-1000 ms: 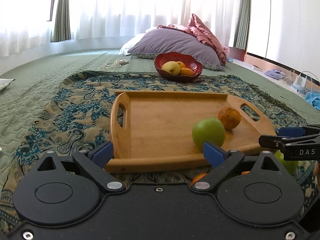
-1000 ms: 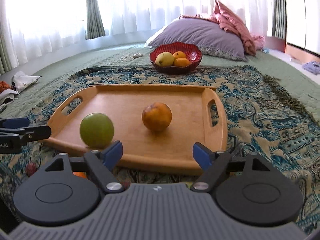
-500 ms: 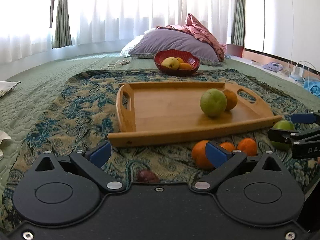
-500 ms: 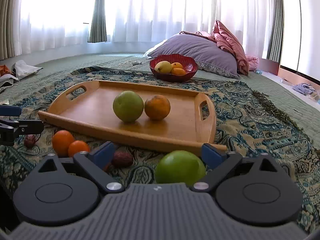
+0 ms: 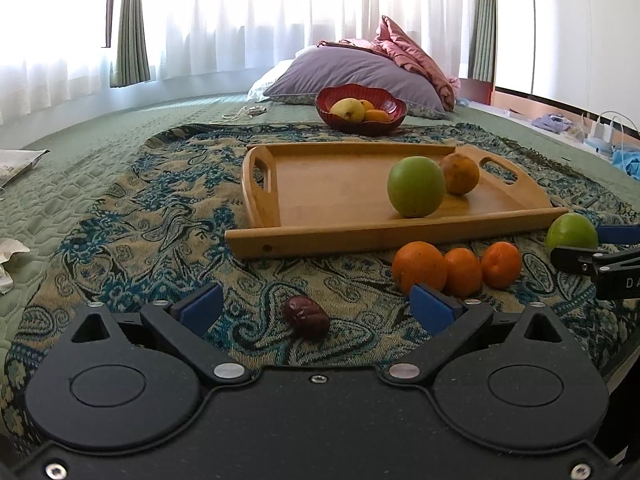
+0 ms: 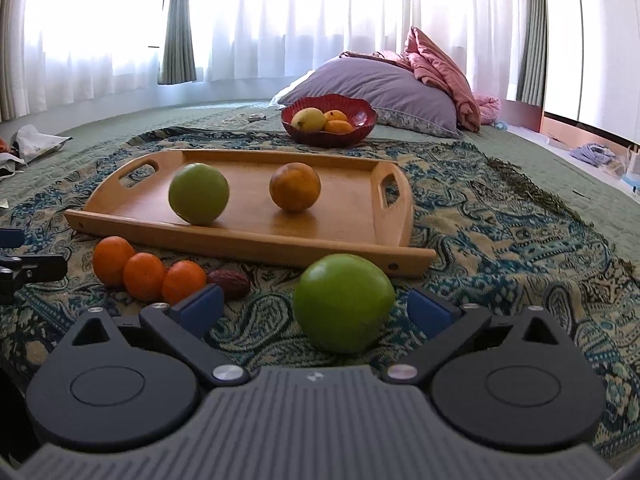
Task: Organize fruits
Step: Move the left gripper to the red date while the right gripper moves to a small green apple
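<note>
A wooden tray point(image 6: 248, 242) on the patterned cloth holds a green apple point(image 6: 199, 194) and an orange point(image 6: 295, 187). In front of it lie three small oranges point(image 5: 463, 271), a dark date point(image 5: 306, 317) and a second green apple point(image 6: 344, 302). My right gripper point(image 6: 316, 304) is open wide. That apple rests on the cloth between its blue pads, nearer the right pad, and neither pad presses on it. My left gripper point(image 5: 316, 304) is open, with the date just ahead between its fingers. The right gripper's fingers point(image 5: 580, 258) show at the right edge of the left wrist view.
A red bowl point(image 6: 328, 120) with yellow and orange fruit stands behind the tray. A purple pillow point(image 6: 380, 88) and pink bedding lie further back. Papers point(image 5: 16, 160) lie at the left on the green quilt. Curtained windows line the far wall.
Both grippers have drawn back from the tray and sunk towards the cloth. The loose oranges, date and second green apple have come into view. The right jaws have widened around that apple.
</note>
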